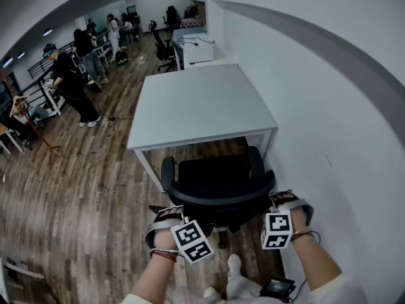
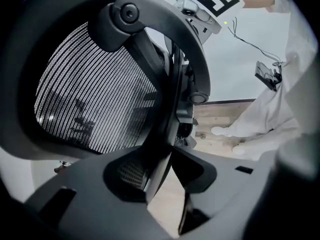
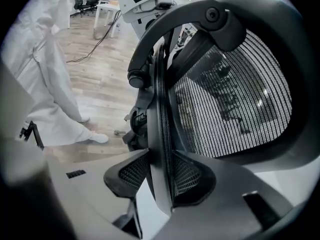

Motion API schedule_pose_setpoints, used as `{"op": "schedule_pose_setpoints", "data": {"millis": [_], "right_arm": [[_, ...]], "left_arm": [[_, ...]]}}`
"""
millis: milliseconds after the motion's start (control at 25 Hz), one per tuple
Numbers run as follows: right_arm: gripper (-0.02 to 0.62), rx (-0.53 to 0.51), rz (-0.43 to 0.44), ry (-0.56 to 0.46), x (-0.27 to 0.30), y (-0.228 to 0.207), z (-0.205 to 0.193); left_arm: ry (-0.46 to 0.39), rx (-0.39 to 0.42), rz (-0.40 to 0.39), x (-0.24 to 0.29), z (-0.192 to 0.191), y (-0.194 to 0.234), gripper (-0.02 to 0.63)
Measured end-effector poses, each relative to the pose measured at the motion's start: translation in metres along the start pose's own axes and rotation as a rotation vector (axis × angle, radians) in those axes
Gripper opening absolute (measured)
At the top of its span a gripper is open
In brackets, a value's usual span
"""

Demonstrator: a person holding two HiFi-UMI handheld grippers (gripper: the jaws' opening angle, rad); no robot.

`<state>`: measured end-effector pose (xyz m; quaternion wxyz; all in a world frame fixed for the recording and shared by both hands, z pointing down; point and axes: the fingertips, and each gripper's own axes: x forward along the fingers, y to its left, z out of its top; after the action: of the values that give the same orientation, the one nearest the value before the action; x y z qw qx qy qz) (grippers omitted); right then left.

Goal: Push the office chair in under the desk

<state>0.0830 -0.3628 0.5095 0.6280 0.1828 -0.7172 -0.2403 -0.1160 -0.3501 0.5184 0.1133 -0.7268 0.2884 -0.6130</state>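
Here we are at the desk (image 1: 202,103), a white one, with its right side along the wall (image 1: 316,75). The chair (image 1: 215,182) stands at the desk's near edge, facing it, lined up between the two front legs. Its seat sits right up at that edge. Whether the seat's front lip is under the top, I cannot tell. The arms and the back are out in the open, on the side away from the desk.

Now the grip. The person stands behind the chair, on the far side of it from the desk, with both arms reaching forward. The left gripper (image 1: 169,213) is on the left part of the chair's back rim. In its own view the rim (image 2: 167,129) runs straight between the two jaws, and they are closed on it. The mesh (image 2: 95,99) of the back fills the space beside it.

The right gripper (image 1: 283,200) mirrors it on the right part of the rim. Its pads (image 3: 187,176) press the rim from both sides, so that one is clamped too. Both grippers point steeply down toward the desk.

The person's shoes (image 1: 234,265) are on the wood floor (image 1: 82,189), just behind the chair's base. Well off to the desk's left, a few people (image 1: 73,84) stand about among other desks.
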Motion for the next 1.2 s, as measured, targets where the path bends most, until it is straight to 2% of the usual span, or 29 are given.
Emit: {"op": "schedule_pose_setpoints", "data": {"millis": [680, 1200], "right_arm": [[0.155, 0.004, -0.015, -0.005, 0.026, -0.038, -0.009], [0.155, 0.006, -0.016, 0.002, 0.061, -0.087, -0.011]], "left_arm": [[0.004, -0.022, 0.024, 0.026, 0.013, 0.037, 0.150], [0.010, -0.021, 0.021, 0.061, 0.019, 0.085, 0.150]]}}
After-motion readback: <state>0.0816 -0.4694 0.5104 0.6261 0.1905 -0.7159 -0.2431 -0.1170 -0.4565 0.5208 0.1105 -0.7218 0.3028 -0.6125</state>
